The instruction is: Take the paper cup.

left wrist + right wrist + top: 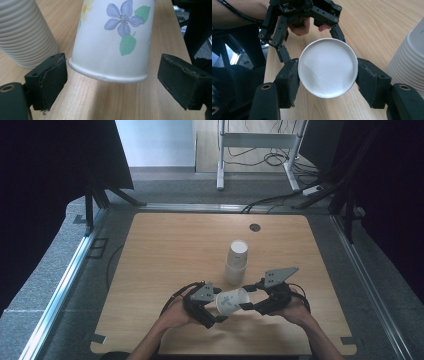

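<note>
High view: one flowered paper cup [232, 301], pulled near the cup stack [237, 261], is gripped by the right tool [246, 306], while the left tool [220, 318] is released around it, restacking left.

Matt paper cup [112, 40] with printed flowers, ribbed paper cup stack [23, 35], smooth wood-grain table [165, 255]

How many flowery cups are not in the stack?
1: the flowered cup lies sideways between the right gripper and left gripper, near the stack of cups, which may hide more flowers.
</note>
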Motion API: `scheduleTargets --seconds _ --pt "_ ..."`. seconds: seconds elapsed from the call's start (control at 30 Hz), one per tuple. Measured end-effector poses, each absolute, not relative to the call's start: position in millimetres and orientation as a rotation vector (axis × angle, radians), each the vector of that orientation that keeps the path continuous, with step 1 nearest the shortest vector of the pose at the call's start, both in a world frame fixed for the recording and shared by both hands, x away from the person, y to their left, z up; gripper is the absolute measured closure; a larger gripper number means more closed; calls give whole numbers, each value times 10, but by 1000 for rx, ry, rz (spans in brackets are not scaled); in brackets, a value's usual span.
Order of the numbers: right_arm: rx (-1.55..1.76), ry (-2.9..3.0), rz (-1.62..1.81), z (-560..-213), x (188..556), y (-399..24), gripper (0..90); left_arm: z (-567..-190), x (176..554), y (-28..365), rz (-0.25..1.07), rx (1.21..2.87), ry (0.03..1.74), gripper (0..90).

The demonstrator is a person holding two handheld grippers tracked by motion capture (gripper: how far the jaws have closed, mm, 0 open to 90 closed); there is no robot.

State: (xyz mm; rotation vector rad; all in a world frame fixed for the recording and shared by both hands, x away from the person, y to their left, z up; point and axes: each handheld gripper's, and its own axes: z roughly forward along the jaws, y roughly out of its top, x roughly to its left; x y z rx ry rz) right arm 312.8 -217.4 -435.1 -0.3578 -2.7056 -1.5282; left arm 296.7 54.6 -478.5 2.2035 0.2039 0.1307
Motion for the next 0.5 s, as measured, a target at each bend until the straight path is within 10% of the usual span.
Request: scheduleTargets --seconds 0.5 --pt "-318 -2665 -1581 -4421 3091 -2189 375 -4854 2972 495 114 2235 186 137"
